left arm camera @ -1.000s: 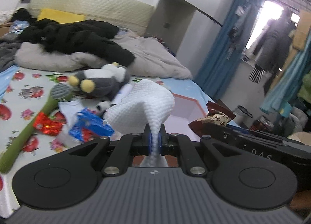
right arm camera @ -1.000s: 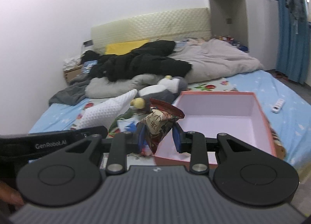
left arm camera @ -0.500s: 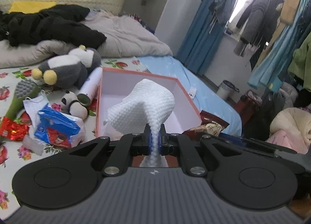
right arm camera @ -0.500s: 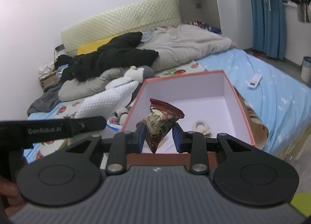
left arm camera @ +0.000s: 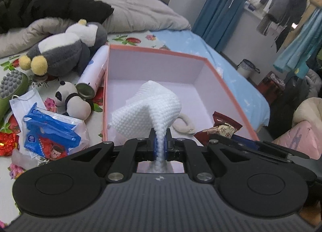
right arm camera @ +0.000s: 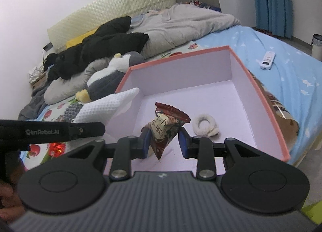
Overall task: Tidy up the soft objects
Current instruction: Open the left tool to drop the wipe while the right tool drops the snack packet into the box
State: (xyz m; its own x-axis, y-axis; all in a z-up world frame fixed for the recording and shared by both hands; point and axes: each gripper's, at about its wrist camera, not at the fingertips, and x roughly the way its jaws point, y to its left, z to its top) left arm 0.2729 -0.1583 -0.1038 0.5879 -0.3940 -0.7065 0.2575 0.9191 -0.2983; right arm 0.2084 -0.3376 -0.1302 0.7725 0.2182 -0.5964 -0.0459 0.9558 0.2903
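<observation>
My black plastic left gripper (left arm camera: 160, 147) and right gripper (right arm camera: 165, 141) carry blue pads, silver screws, ribbed grey housings.

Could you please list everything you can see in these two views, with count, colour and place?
box: 1, pink, open on the bed
hair tie: 1, white, on the box floor
penguin plush: 1, grey and white, left of the box
panda plush: 1, black and white, beside the box
can: 1, pale pink, lying along the box's left wall
tissue pack: 1, blue and white, left foreground
brush: 1, green, far left
remote: 1, white, on the blue sheet
black clothes: a pile, by the headboard
cloth: 1, white, held over the box
snack packet: 1, dark red, held over the box
left hand-held gripper: shut on the cloth
right hand-held gripper: shut on the snack packet
</observation>
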